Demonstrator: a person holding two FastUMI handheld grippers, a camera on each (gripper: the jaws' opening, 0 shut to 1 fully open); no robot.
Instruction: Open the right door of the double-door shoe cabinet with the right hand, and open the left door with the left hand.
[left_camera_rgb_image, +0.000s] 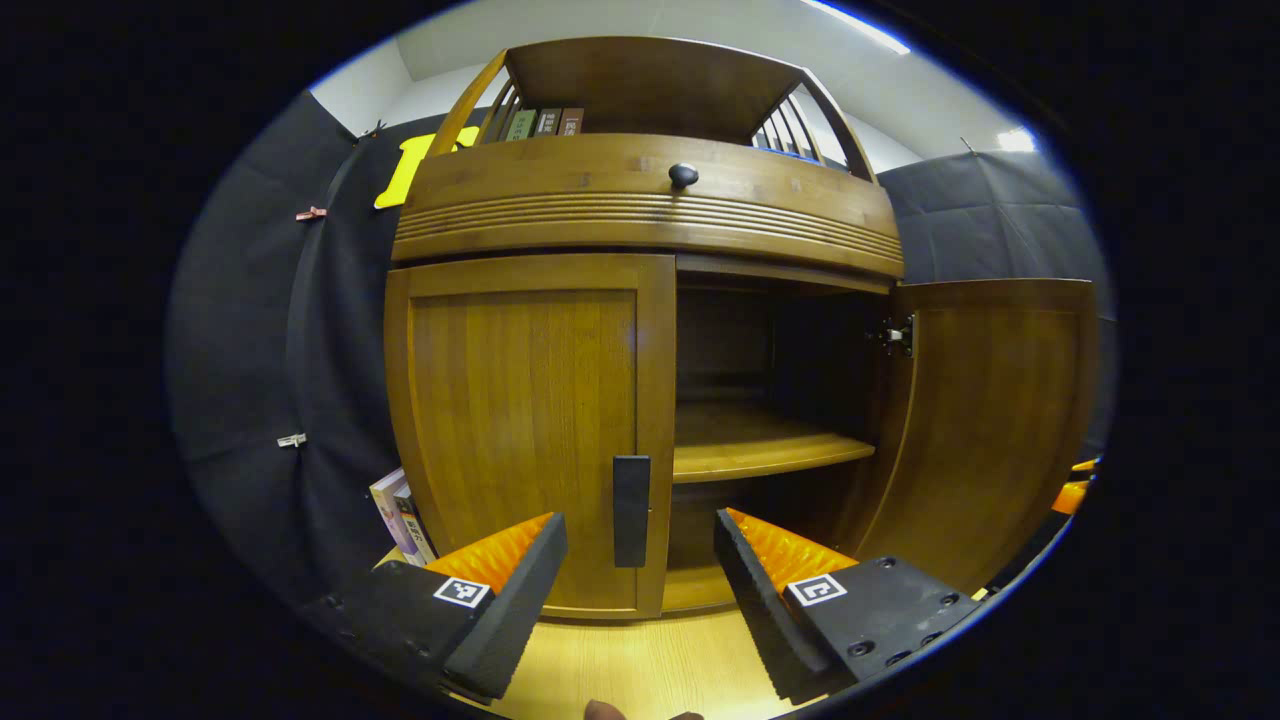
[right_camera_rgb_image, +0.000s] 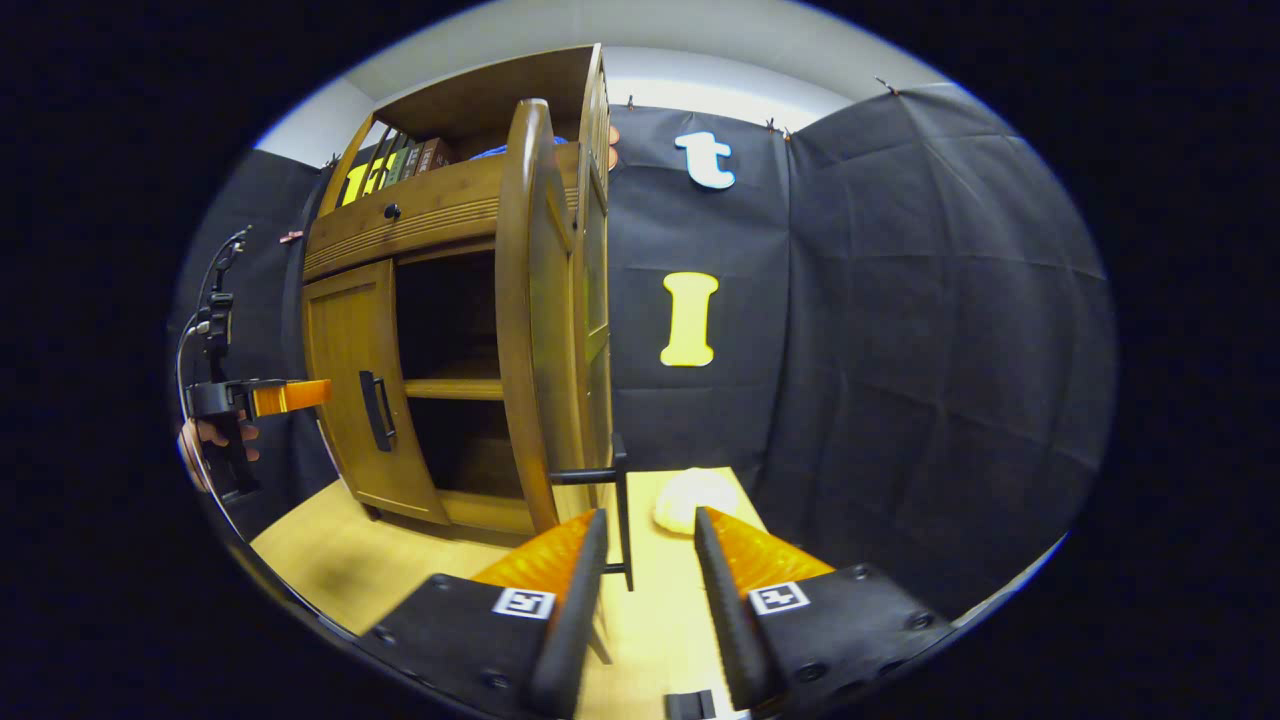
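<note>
— Two doors on the cabinet (left_camera_rgb_image: 640, 210): how do they stand?
— From my left gripper view, the left door (left_camera_rgb_image: 525, 420) is closed at centre frame, and the right door (left_camera_rgb_image: 990, 420) is swung wide at the right, baring a shelf (left_camera_rgb_image: 760, 445).
— And your left gripper (left_camera_rgb_image: 640, 545)?
— Fingers spread at the bottom of the frame, the left door's handle (left_camera_rgb_image: 631, 510) between them, not touched (as far as I can tell).
— Your right gripper (right_camera_rgb_image: 648, 545)?
— Low centre in its own view, fingers parted around the right door's handle (right_camera_rgb_image: 622, 510); whether they touch it I cannot tell. That door (right_camera_rgb_image: 530, 320) shows edge-on, centre frame. My other gripper (right_camera_rgb_image: 290, 396) hovers at far left, near the closed door.
</note>
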